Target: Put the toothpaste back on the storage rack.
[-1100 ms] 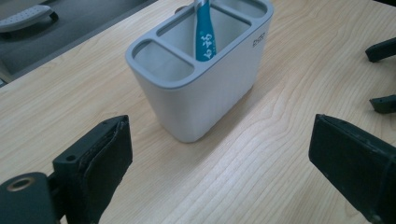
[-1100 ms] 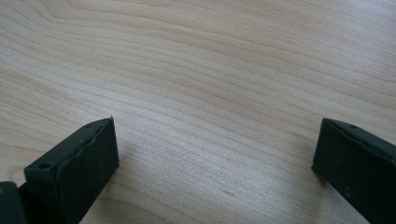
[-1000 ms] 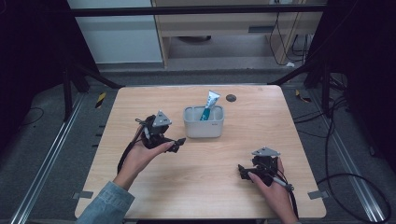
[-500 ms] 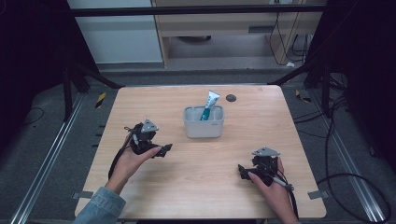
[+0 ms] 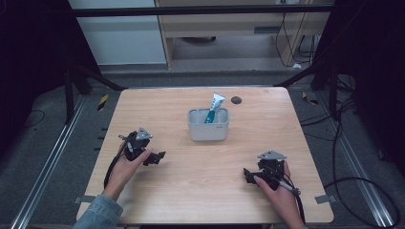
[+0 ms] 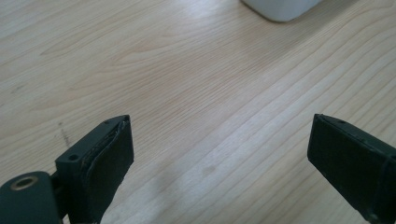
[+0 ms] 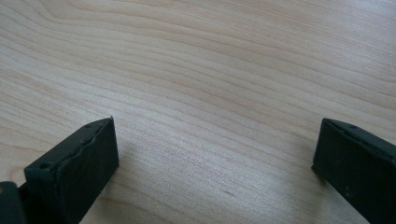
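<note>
Toothpaste tube [image 5: 214, 108], teal and white, stands tilted in the grey tub [image 5: 207, 131] near the middle of the desk [image 5: 200, 191], its top poking above the rim. We see the left gripper [image 5: 154, 157] low over the wood on the left, near the tub but clear of it, fingers [image 6: 100, 163] spread wide with bare wood between them. Over on the right, the right gripper [image 5: 248, 175] sits close to the front edge, well apart from the tub, fingers [image 7: 79, 168] spread too, pinching nothing.
</note>
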A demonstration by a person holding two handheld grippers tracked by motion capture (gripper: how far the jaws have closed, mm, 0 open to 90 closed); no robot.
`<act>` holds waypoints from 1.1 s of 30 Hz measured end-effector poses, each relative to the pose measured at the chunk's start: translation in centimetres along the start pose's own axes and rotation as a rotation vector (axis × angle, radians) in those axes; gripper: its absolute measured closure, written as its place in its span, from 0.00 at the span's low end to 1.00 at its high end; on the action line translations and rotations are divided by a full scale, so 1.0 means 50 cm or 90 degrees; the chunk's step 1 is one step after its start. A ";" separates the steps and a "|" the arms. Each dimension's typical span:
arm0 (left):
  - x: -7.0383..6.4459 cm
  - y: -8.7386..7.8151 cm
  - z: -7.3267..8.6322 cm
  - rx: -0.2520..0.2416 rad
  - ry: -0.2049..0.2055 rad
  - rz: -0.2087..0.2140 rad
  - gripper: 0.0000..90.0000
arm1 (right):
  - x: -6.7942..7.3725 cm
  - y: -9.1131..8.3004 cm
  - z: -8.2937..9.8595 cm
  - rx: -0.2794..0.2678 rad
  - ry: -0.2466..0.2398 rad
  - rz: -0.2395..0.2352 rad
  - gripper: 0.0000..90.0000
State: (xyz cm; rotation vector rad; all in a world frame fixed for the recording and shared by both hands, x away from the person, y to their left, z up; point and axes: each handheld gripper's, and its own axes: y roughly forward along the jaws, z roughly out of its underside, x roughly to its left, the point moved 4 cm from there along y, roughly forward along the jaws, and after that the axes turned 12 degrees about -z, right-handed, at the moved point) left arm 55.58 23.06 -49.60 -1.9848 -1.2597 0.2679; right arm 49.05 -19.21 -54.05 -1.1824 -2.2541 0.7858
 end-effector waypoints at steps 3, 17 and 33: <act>0.017 0.008 0.013 0.008 -0.017 -0.010 0.08 | 0.000 0.000 0.000 0.000 0.000 0.000 0.00; 0.082 0.050 0.053 0.025 -0.078 -0.046 0.10 | 0.000 0.000 0.000 0.000 0.000 0.000 0.00; 0.098 0.076 0.067 0.004 -0.080 -0.041 0.00 | 0.000 0.000 0.000 0.000 0.000 0.000 0.00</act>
